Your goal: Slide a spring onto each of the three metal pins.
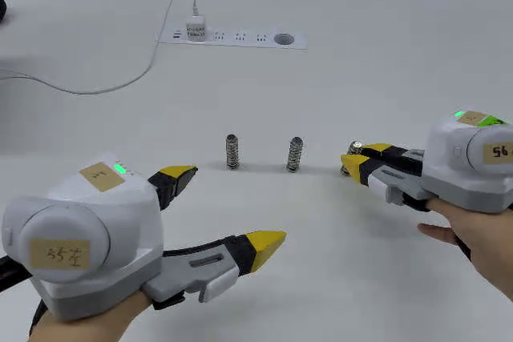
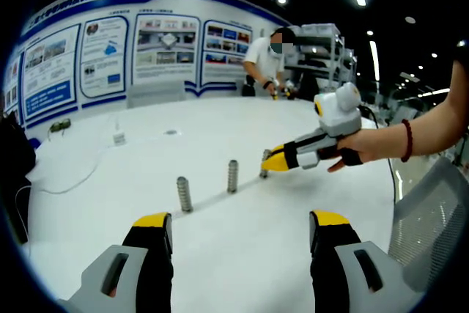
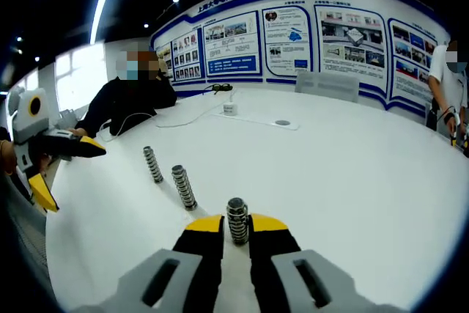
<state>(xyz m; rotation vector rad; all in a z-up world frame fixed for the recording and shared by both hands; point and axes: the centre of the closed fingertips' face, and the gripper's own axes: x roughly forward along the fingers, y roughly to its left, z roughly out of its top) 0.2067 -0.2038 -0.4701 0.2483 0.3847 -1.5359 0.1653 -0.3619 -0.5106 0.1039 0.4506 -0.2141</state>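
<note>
White workbench, head view, L to R. At the rear, a white cable curls in from the L edge to a charger plugged into a power strip lying flat.

In the foreground L, the left gripper hangs low over the near part of the bench. Its yellow-tipped jaws are spread wide w/ nothing between them. The left gripper view shows the same gap, w/ bare tabletop between the two tips.

Beyond it, three springs stand upright in a row across the bench. The left spring & middle spring stand free, near each other, w/ neither tool touching them. The right spring stands at the row's R end, caught between the tips of the right gripper. That gripper is held roughly level from the R side in a person's hand.

In the right gripper view, the black-and-yellow jaws are drawn close on both sides of that spring, pinching it. The coil is upright & its top ring is visible. The pins can't be made out under the coils.

The left gripper view shows the row at an angle, w/ the right gripper at its far end.
</note>
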